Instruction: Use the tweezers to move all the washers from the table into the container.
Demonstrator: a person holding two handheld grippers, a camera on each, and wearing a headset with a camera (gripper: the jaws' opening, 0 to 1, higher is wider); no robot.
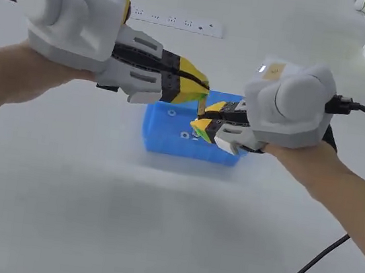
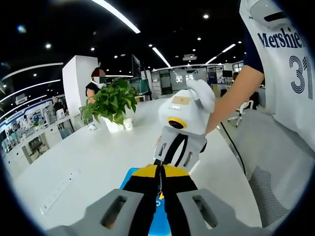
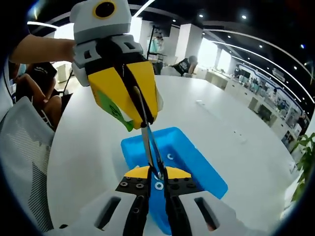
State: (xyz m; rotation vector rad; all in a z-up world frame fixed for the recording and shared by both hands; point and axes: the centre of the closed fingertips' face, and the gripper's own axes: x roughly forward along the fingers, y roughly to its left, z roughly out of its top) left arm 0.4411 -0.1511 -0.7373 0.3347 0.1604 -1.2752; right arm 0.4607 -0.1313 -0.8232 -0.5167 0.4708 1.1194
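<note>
Left gripper (image 3: pixel 141 119): jaws pressed together, pinching the tweezers (image 3: pixel 149 142) by the upper end.
Right gripper (image 3: pixel 157 173): jaws closed around their tips.
Washers (image 3: pixel 170 157): lying inside the blue container (image 3: pixel 199 169), beneath both grippers.

An open-plan office is shown: long white tables (image 1: pixel 92 219), a mesh office chair (image 2: pixel 280 191), a potted plant (image 2: pixel 112 102) and ceiling strip lights (image 2: pixel 118 15) are seen.
</note>
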